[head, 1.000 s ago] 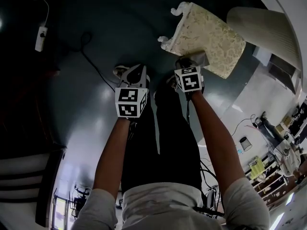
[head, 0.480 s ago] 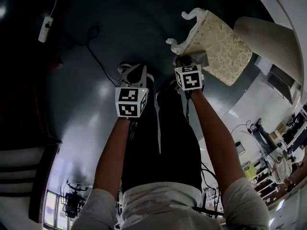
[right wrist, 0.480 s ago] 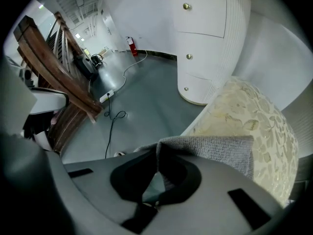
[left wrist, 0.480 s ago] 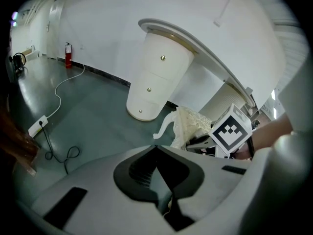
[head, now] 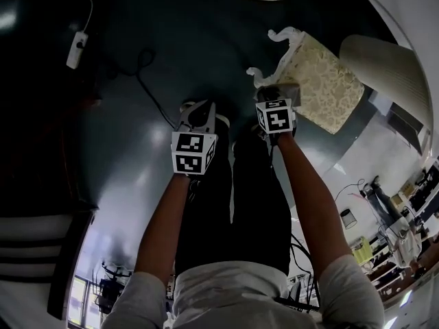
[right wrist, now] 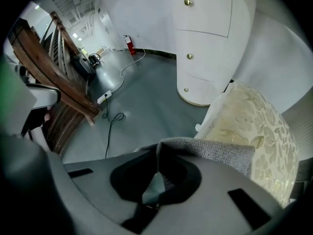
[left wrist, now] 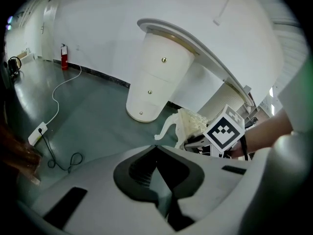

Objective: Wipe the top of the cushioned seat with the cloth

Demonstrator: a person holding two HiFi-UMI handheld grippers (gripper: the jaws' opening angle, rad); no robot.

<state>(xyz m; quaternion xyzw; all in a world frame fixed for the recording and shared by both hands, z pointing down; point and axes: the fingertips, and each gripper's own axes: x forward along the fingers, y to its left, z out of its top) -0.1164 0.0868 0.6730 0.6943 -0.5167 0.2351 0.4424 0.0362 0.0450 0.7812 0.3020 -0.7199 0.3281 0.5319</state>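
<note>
The cushioned seat point(head: 322, 81) is a cream, floral-patterned stool with white carved legs, standing on the dark floor at the upper right. My right gripper point(head: 278, 93) is shut on a grey cloth point(head: 282, 89) at the seat's near left edge. In the right gripper view the cloth point(right wrist: 210, 153) drapes over the jaws, and the cushion point(right wrist: 254, 131) lies just beyond it. My left gripper point(head: 199, 110) hangs over the floor to the left, shut and empty. From the left gripper view the seat point(left wrist: 190, 122) shows beside the right gripper's marker cube point(left wrist: 224, 131).
A white round pedestal point(left wrist: 156, 82) under a curved white top stands behind the seat. A power strip point(head: 76, 50) and black cable point(head: 147, 81) lie on the floor at the left. A wooden chair point(right wrist: 54, 72) is at the far left. My legs point(head: 233, 204) are below the grippers.
Both grippers have shifted slightly forward and right. The seat sits further right in the head view, with the cloth still at its near left edge. The pedestal's top has come into view.
</note>
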